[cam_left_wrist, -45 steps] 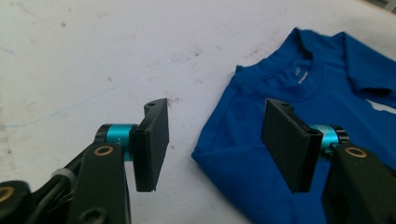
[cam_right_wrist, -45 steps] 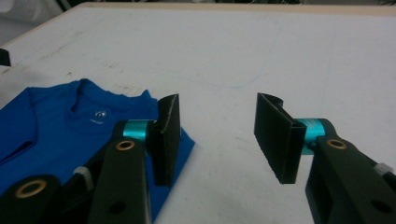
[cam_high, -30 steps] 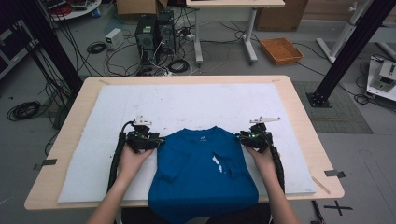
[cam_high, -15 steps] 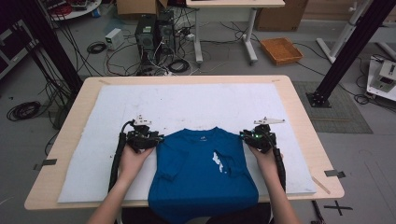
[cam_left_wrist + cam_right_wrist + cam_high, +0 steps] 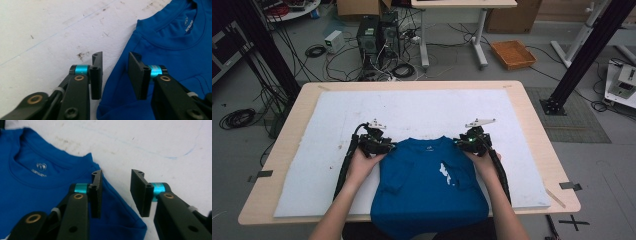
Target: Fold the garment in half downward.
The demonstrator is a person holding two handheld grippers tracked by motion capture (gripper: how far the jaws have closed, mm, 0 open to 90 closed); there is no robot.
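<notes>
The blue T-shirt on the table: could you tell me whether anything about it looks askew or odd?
Partly. The blue T-shirt lies square on the white mat, both sleeves folded in, but its hem hangs over the near table edge. The mat carries dark smudges.

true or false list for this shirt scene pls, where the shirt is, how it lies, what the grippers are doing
1. The blue shirt lies on the white mat. True.
2. The shirt's collar points toward the person. False: the collar points away, and the hem hangs over the near table edge.
3. The left gripper is clamped on the shirt. False: its jaws stand apart over the shoulder edge, having just been closing, pads not pressing cloth.
4. The right gripper has open jaws at the shirt's other shoulder. True; they have just been opening.
5. An orange tray sits on the table. False: it is on the floor beyond the table.
</notes>
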